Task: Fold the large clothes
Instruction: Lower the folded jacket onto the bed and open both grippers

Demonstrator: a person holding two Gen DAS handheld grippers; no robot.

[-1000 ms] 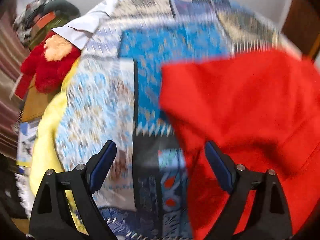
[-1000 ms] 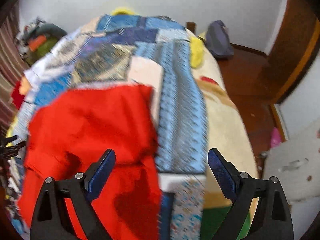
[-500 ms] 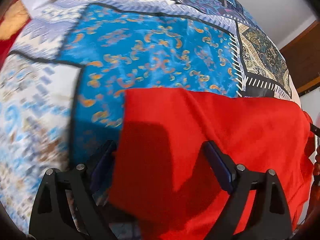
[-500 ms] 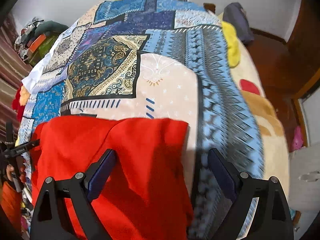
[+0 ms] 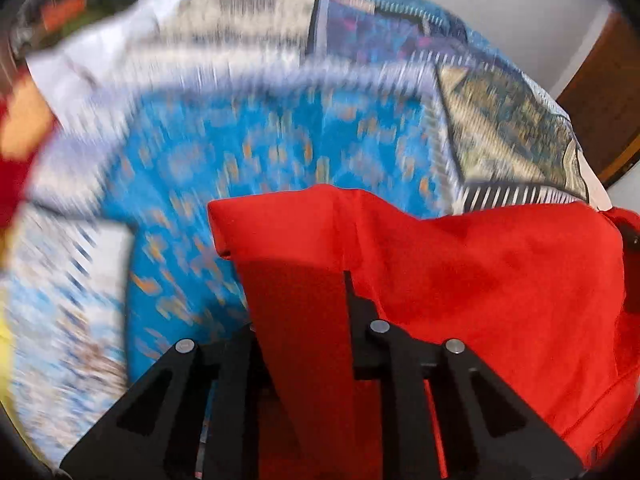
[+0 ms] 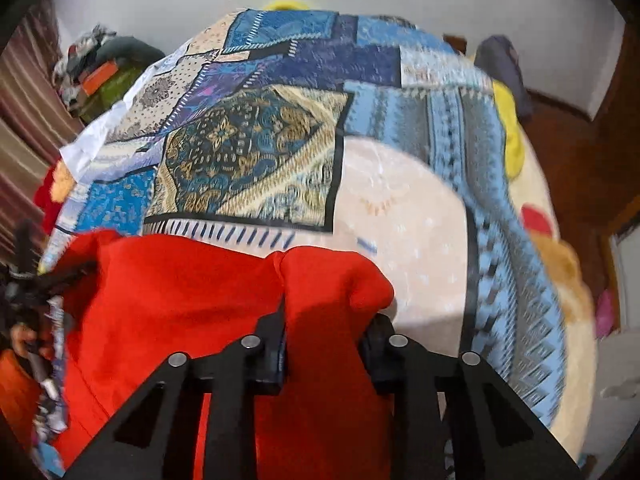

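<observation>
A large red garment (image 5: 480,272) lies on a patchwork bedspread (image 5: 280,152). My left gripper (image 5: 300,320) is shut on the garment's left edge, and the cloth runs between the jaws and covers the fingertips. In the right wrist view the same red garment (image 6: 180,300) spreads to the left, and my right gripper (image 6: 324,336) is shut on its right corner. The left gripper's tool also shows at the far left of the right wrist view (image 6: 28,280).
The patchwork bedspread (image 6: 260,152) covers a bed. A red plush toy (image 5: 16,168) and a pile of clothes (image 6: 100,68) lie past the left side. A dark bag (image 6: 504,68) and wooden floor (image 6: 580,152) are at the right.
Both grippers were open over the garment and have closed on its edges. The cloth now bunches between each pair of jaws, and the left view blurs with motion.
</observation>
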